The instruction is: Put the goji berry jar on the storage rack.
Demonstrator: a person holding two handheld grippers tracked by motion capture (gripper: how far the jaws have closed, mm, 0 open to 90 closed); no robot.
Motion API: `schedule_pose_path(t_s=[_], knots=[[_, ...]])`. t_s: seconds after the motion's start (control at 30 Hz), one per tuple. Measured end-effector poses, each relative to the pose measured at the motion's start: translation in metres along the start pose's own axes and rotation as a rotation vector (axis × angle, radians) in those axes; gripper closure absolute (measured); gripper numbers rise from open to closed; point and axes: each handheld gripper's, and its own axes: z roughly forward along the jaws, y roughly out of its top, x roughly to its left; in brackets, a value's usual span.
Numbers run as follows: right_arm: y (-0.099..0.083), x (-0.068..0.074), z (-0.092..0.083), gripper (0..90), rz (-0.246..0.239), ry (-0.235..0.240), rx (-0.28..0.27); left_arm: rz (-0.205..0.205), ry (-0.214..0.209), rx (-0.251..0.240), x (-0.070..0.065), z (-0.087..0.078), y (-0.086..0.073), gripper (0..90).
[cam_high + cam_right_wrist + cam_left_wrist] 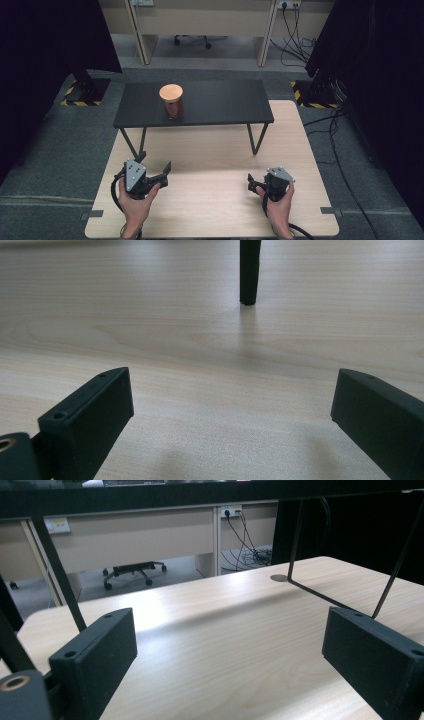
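Your two matte black grippers, left (154,167) and right (255,184), hover with jaws apart over the pale wood-grain table (215,200). One round jar (172,101), seemingly glass under a smooth wooden lid, stands far-left on the single dark metal-legged shelf (220,102).

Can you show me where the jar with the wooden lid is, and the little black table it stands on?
jar (173,106), high view, on its dark glass side below the lid.
wooden lid (171,92), high view, middle of its round top.
black table (225,102), high view, bare part of its top.

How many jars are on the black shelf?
1. The jar, with a wooden lid, stands left of centre on the black shelf, near its front edge. Nothing looks hidden.
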Motion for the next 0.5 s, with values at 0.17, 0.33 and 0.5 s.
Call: schedule_pose_path(t_s=[0.17,0.33,0.5], knots=[[0.000,0.000,0.000,3.5,-0.001,0.000,0.000,0.001,0.000,0.008,-0.003,-0.003,-0.013,6.6],[0.000,0.000,0.000,3.5,-0.001,0.001,-0.001,-0.004,0.005,0.030,-0.007,-0.004,-0.028,6.8],[0.000,0.000,0.000,3.5,-0.001,0.001,0.000,-0.021,0.008,0.044,-0.009,-0.005,-0.041,6.8]])
